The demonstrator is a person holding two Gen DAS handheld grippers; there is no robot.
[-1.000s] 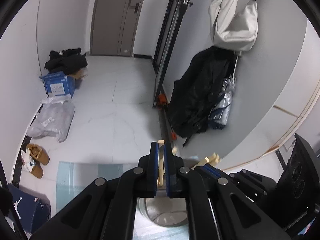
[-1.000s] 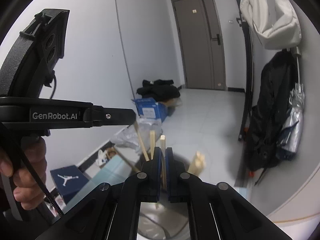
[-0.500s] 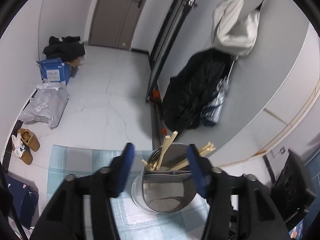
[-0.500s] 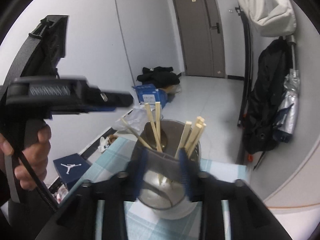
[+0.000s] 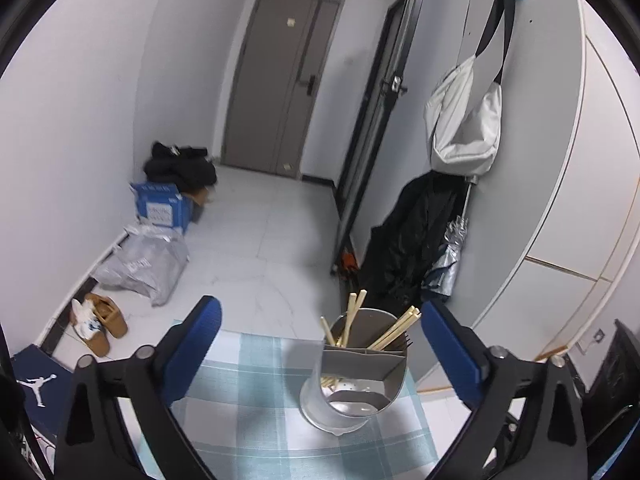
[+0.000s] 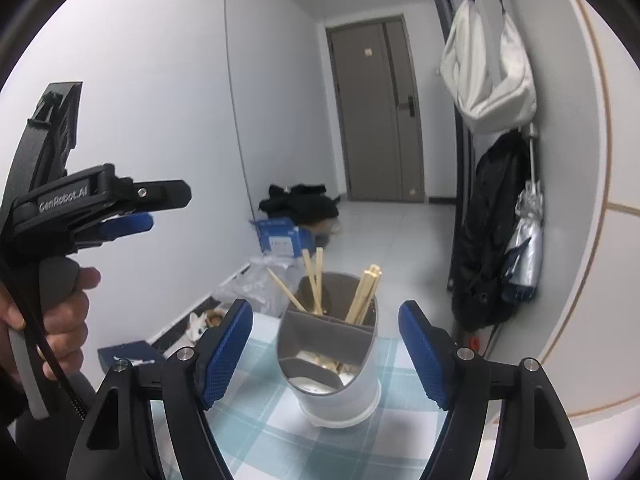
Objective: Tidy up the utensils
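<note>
Two blue-padded black grippers, left (image 5: pixel 320 344) and right (image 6: pixel 325 344), jaws opening, nothing gripped; between them, lower centre, divided grey metal holder (image 5: pixel 362 376) with wooden chopsticks (image 5: pixel 394 330).

Both hand-held grippers, left (image 5: pixel 320 344) and right (image 6: pixel 326 354), let go of chopsticks (image 6: pixel 366 294), jaws opening, pulled back from holder (image 5: pixel 360 376)

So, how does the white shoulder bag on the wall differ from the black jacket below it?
The white shoulder bag is pale and hangs high from a dark strap; the black jacket is dark and hangs lower, reaching nearly to the floor. The bag looks compact and rounded, while the jacket is longer and drapes in loose folds. A folded silver umbrella is beside the jacket, not beside the bag. Both are against the same grey wall.
</note>
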